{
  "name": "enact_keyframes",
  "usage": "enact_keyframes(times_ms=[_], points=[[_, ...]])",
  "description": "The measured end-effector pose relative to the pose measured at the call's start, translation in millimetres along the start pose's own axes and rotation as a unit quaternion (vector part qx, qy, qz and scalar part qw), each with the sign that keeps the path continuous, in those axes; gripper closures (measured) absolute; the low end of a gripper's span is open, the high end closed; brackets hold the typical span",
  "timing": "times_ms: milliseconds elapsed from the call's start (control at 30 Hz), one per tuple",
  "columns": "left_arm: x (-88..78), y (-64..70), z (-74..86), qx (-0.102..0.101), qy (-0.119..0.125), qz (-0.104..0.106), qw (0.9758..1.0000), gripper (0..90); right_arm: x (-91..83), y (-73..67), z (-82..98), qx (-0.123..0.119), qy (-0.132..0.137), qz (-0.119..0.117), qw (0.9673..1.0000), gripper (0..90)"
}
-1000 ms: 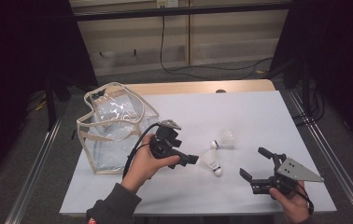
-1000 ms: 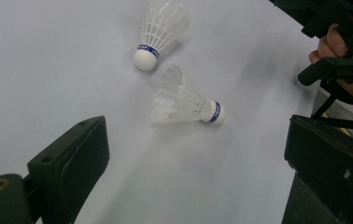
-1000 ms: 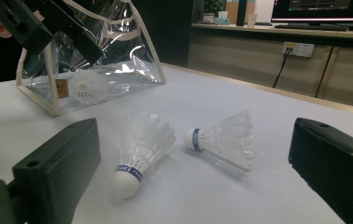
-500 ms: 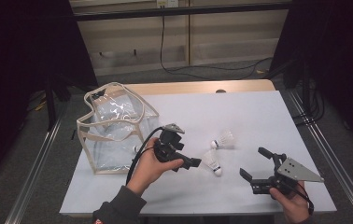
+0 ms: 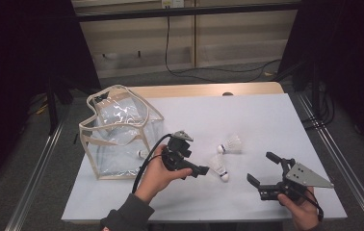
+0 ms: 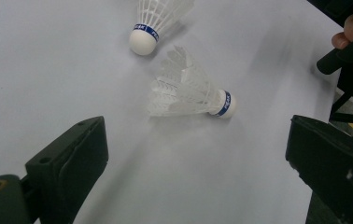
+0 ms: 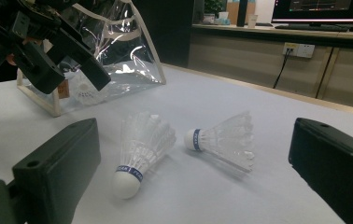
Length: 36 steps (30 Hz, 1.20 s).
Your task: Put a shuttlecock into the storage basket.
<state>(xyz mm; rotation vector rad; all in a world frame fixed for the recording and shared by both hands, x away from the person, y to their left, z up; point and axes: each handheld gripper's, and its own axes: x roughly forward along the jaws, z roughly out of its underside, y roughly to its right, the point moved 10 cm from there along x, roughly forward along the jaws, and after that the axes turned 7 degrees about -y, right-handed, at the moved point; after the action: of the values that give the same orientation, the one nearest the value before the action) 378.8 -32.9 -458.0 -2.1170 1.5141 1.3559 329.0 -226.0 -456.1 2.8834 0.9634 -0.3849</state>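
Note:
Two white shuttlecocks lie on the white table. The near shuttlecock [image 5: 218, 166] [image 6: 188, 93] [image 7: 142, 149] rests on its side just ahead of my left gripper [image 5: 198, 169] [image 6: 193, 140], which is open and empty. The far shuttlecock [image 5: 230, 144] [image 6: 158, 18] [image 7: 223, 137] lies a little beyond it. My right gripper [image 5: 262, 167] [image 7: 198, 140] stands open near the front right edge, its jaws facing both shuttlecocks from a short distance. A clear bag [image 5: 117, 127] [image 7: 118, 56] stands at the left with a third shuttlecock [image 5: 143, 154] [image 7: 83, 91] inside.
The white table [image 5: 266, 115] has free room at the back and right. A cable trails from the left gripper over the hand. The table's front edge runs close under the right hand [image 5: 305, 214]. Metal rails flank the table on both sides.
My left gripper has shifted to the right and toward the front, ending close to the near shuttlecock. The right gripper and both shuttlecocks have stayed put.

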Motion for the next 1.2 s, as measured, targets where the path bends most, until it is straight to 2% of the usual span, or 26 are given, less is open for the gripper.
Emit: enact_keyframes(times_ms=[400, 533, 967, 1200], points=[[11.1, -2.1, 1.5, 0.0, 0.006, -0.001, 1.0, 6.4, -0.2, -0.2, -0.1, 0.0, 0.0, 0.0, 1.0, 2.1], [14.8, -2.5, 2.4, 0.008, 0.003, -0.004, 1.0, 7.4, -0.1, -0.2, -0.4, -0.001, 0.001, 0.0, 1.0, 2.2], [25.4, -1.8, 0.0, 0.014, 0.008, -0.005, 0.9999, 10.6, -0.3, 0.2, -0.3, -0.002, 0.0, 0.001, 1.0, 2.2], [34.1, -1.4, -0.9, 0.027, 0.007, -0.009, 0.9996, 13.8, -0.3, 0.2, -0.5, -0.001, 0.001, 0.0, 1.0, 2.2]])
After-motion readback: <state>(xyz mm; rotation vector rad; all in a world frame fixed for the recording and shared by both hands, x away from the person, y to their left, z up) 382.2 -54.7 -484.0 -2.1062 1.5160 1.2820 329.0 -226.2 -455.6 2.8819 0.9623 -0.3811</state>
